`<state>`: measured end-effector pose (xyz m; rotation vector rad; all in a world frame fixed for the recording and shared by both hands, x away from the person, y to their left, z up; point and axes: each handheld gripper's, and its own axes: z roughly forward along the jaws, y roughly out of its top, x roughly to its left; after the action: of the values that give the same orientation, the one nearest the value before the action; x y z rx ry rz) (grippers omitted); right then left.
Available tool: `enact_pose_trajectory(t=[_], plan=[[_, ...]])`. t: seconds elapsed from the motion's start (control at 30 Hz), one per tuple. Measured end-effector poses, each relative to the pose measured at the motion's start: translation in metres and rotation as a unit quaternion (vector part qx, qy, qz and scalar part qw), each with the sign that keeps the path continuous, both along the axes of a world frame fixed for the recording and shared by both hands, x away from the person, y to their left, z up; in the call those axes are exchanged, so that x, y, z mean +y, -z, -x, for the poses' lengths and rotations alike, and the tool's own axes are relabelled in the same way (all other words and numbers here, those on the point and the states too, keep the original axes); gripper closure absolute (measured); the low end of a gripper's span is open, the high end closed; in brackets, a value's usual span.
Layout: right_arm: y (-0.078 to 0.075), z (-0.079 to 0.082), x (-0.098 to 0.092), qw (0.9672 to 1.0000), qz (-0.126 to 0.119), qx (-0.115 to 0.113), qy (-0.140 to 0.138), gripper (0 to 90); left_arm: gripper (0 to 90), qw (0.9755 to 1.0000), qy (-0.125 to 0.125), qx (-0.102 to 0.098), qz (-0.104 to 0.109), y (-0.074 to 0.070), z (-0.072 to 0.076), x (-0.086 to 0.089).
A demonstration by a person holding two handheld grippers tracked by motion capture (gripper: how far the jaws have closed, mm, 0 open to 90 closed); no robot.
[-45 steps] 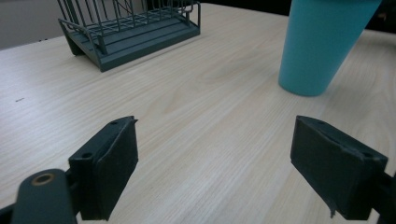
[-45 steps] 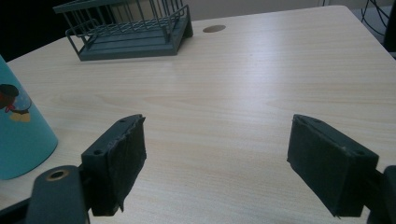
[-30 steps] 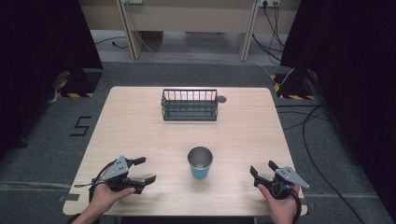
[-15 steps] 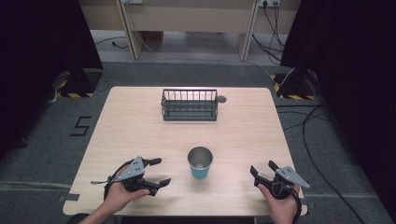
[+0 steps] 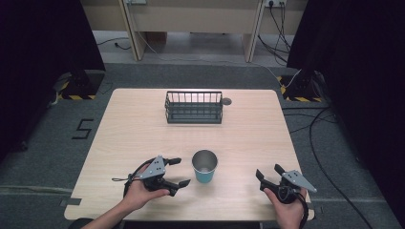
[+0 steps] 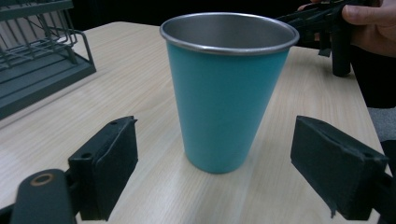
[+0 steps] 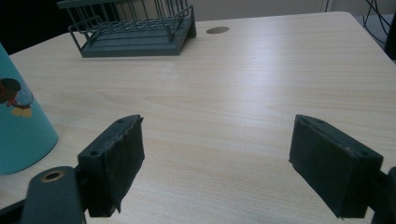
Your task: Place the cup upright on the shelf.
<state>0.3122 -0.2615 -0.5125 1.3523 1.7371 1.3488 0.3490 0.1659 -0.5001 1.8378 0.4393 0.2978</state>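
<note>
While the teal cup (image 5: 205,166) stands upright near the table's (image 5: 248,138) front edge, the left gripper (image 5: 180,171) points at it from just beside, jaws wide apart. Well right, the right gripper (image 5: 269,172) rests with jaws spread, holding nothing. A wire basket (image 5: 193,107) sits at the far side.

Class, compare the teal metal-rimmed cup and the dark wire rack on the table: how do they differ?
The teal metal-rimmed cup has solid, tapering walls; the dark wire rack is boxy, with open bars. The cup stands near the person, beside the open left gripper; the rack sits at the far side. Both stand upright and look empty.
</note>
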Motion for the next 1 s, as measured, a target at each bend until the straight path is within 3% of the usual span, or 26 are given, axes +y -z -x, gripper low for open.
enact_pose_trajectory(t=[0.57,1.0], plan=[[0.0,-0.001,0.0,1.0,0.001,0.0,-0.002,18.6,14.3,0.9998,0.019,-0.006,-0.004,0.002,-0.013,-0.035],[0.0,-0.001,0.0,1.0,-0.001,0.003,-0.003,18.6,14.2,0.9997,0.024,0.008,0.006,0.007,-0.022,-0.054]])
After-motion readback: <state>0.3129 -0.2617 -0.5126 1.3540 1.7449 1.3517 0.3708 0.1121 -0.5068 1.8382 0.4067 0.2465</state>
